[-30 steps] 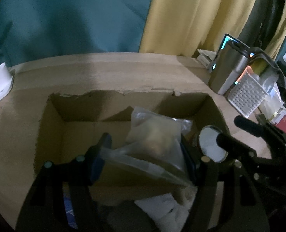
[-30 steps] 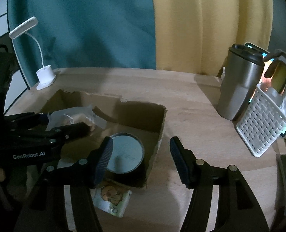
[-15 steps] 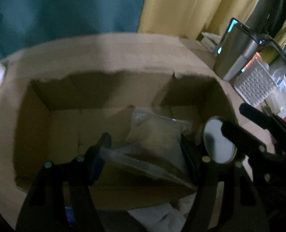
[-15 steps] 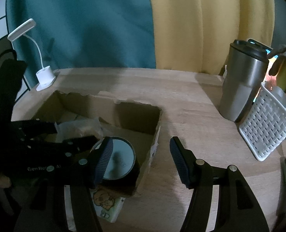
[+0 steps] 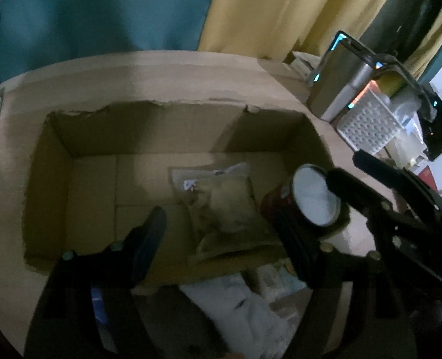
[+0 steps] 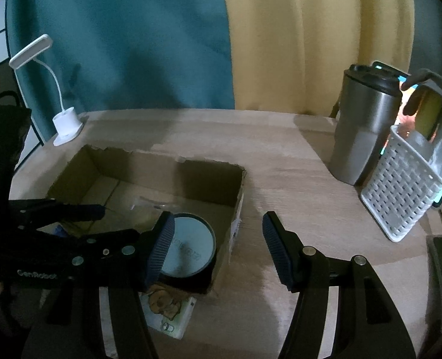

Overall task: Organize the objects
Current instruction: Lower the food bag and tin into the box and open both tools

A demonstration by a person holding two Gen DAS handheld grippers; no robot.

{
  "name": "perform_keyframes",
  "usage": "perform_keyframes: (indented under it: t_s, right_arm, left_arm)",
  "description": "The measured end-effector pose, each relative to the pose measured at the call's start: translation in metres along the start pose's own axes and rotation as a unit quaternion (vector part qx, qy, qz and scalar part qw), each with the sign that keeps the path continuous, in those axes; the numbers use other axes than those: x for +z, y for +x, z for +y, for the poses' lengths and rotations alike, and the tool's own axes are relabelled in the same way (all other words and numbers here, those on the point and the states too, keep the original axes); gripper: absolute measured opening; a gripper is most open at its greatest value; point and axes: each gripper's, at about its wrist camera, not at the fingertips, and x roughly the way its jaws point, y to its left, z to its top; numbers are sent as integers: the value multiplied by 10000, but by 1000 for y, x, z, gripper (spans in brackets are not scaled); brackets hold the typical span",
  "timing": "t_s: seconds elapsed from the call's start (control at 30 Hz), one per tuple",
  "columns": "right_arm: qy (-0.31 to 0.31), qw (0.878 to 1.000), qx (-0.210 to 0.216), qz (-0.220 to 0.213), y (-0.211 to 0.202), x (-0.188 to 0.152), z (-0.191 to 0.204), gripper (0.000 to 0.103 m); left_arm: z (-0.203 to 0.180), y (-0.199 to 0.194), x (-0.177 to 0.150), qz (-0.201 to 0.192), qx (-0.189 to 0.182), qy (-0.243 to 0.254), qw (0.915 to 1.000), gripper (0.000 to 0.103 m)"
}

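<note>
Step in hand: release of a clear snack bag into the cardboard box. The left tool hangs over the near wall of the box, pitched steeply down, and its jaws are opening. The bag lies on the box floor at about 4 o'clock from the box centre. It shows between the two fingers in the left wrist view, but neither pad presses on it, so it reads as let go.

A round tin with a pale lid stands inside the box at the near right corner, just beside the bag at its 3 o'clock. A small printed packet lies on the surface outside the box, touching or nearly touching its near wall, at 6 o'clock from the tin.

The right tool is half open and empty. It hovers at the right wall of the box, one finger over the tin and the other over bare surface.

Judged next move:
- Left tool: finish opening, then lift clear without dragging the bag's loose film.
- Either tool: take the packet outside the box. It lies flat, so an edge pinch from a low angle is likely needed.

A steel tumbler and a white perforated basket stand well apart at 2 o'clock
</note>
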Motion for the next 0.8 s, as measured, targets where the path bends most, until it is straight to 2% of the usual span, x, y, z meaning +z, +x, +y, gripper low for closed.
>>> perform_keyframes:
  t_s: [0.3,0.43,0.8]
  right_arm:
    - [59,9999,-131,-13,-15,-6,3,64]
    - [34,9999,-162,-9,-20,-8,7,65]
    - [-90,9998,-162,-19,-31,-15,23,65]
  left_arm:
    - [2,-17,-7,-293,59,15,9996,77]
    - [6,-28,-11,-484,72,10,9988,83]
    - [17,-48,-24,-714,89,-22,9974,83]
